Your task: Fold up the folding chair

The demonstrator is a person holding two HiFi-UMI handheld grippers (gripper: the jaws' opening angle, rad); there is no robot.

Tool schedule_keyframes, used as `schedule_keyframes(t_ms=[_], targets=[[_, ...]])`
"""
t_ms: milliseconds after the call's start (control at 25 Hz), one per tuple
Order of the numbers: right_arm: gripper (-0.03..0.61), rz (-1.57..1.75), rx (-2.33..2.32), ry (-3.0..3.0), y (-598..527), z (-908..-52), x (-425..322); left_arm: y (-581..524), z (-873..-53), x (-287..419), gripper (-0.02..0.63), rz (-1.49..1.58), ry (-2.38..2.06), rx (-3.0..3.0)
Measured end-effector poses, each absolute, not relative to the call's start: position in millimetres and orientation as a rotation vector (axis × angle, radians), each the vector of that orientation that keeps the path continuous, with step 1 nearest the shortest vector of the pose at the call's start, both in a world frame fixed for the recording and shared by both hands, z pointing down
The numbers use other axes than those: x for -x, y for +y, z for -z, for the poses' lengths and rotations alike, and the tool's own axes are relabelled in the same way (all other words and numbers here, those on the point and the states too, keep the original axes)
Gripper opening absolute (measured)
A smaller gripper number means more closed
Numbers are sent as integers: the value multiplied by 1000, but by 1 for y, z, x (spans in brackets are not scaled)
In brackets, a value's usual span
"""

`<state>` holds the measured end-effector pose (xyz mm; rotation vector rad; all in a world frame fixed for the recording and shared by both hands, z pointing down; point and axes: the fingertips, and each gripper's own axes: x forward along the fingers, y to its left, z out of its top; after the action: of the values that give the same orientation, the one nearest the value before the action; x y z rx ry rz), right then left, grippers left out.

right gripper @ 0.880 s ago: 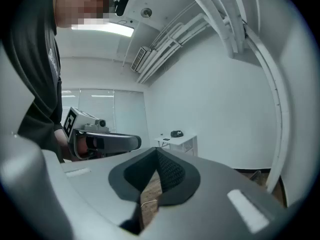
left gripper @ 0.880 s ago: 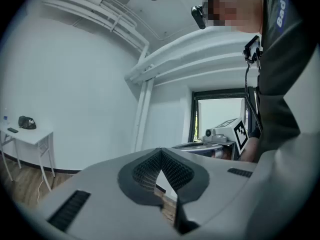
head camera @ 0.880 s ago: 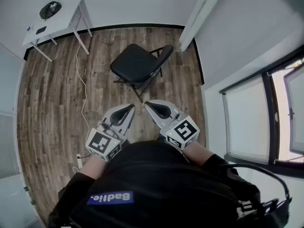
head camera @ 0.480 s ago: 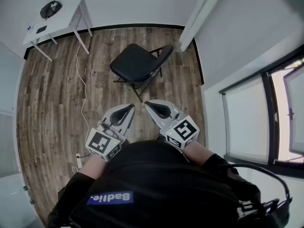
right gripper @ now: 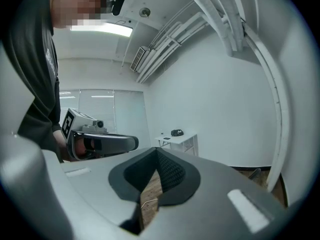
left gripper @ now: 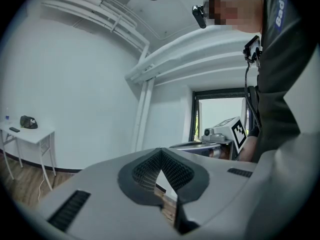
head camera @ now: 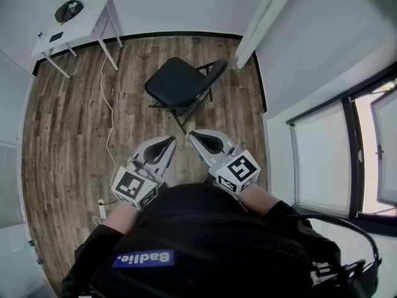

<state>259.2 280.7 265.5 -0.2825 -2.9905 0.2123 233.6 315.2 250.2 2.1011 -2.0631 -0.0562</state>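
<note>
A black folding chair (head camera: pixel 181 87) stands unfolded on the wood floor, seat toward the left, backrest at the right. Both grippers are held close to the person's body, well short of the chair. My left gripper (head camera: pixel 169 141) is shut with nothing between its pads. My right gripper (head camera: pixel 194 135) is shut and empty too. In the left gripper view the closed tip (left gripper: pixel 160 150) points toward a white wall, with the right gripper (left gripper: pixel 220 139) beside it. In the right gripper view the closed tip (right gripper: pixel 156 149) shows, and the left gripper (right gripper: pixel 100 143) sits at left.
A white table (head camera: pixel 74 28) with a dark object (head camera: pixel 67 11) on it stands in the far left corner. A white cable (head camera: pixel 107 104) runs across the floor left of the chair. A white column (head camera: pixel 263 17) and a window wall (head camera: pixel 347 160) lie to the right.
</note>
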Motion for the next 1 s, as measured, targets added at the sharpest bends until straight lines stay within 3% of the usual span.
schedule_keyframes(t_ms=[1000], targets=[[2,-212,318,-2928,214,-288,-280,265,-265,-245,3,27,-2174,-1949]])
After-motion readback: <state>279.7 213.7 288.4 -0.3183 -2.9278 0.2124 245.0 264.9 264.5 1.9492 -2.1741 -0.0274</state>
